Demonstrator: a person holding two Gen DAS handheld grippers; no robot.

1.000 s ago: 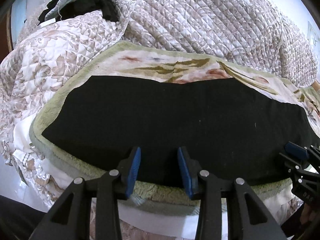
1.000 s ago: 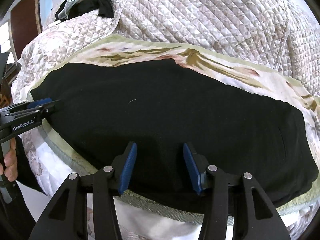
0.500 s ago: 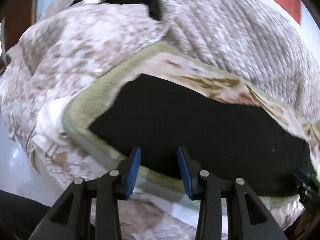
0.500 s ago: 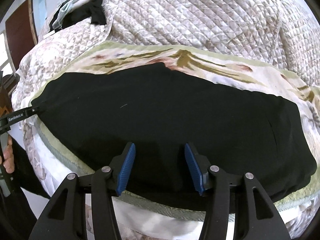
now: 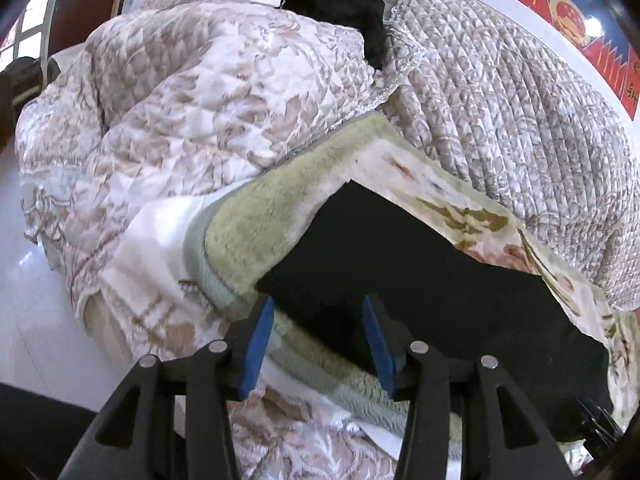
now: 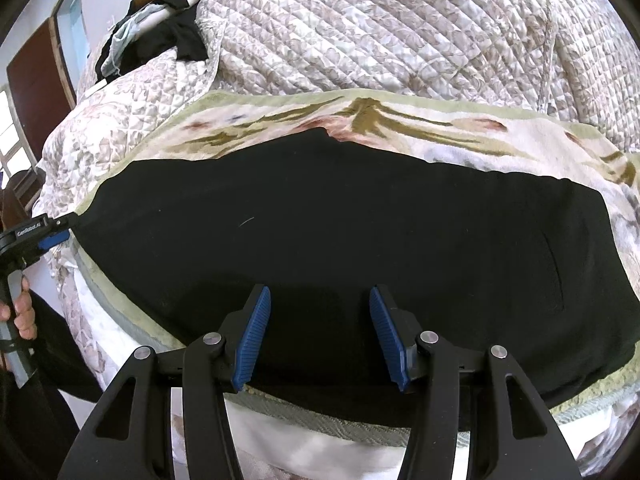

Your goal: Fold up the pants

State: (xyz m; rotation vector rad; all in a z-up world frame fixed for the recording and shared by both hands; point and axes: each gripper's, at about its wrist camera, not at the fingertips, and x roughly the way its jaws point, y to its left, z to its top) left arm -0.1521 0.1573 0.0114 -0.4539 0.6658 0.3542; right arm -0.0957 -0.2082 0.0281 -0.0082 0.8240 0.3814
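Note:
The black pants [image 6: 340,236] lie flat, folded lengthwise into a long strip, on a floral blanket [image 6: 400,128] on the bed. In the left wrist view the pants [image 5: 420,280] run to the right, their left end corner just ahead of my left gripper [image 5: 316,316], which is open and empty. My right gripper [image 6: 318,308] is open and empty over the pants' near edge at their middle. The left gripper also shows in the right wrist view [image 6: 52,232] at the pants' left end.
A quilted floral bedspread [image 6: 380,28] is heaped behind the blanket. Dark clothes [image 6: 160,36] lie piled at the back left. The bed's edge and a white floor [image 5: 28,300] are at the left. A red wall poster [image 5: 580,28] hangs at the upper right.
My left gripper has swung left along the pants' near edge to their left end corner. My right gripper has stayed over the middle, drawing slightly closer. Both remain open.

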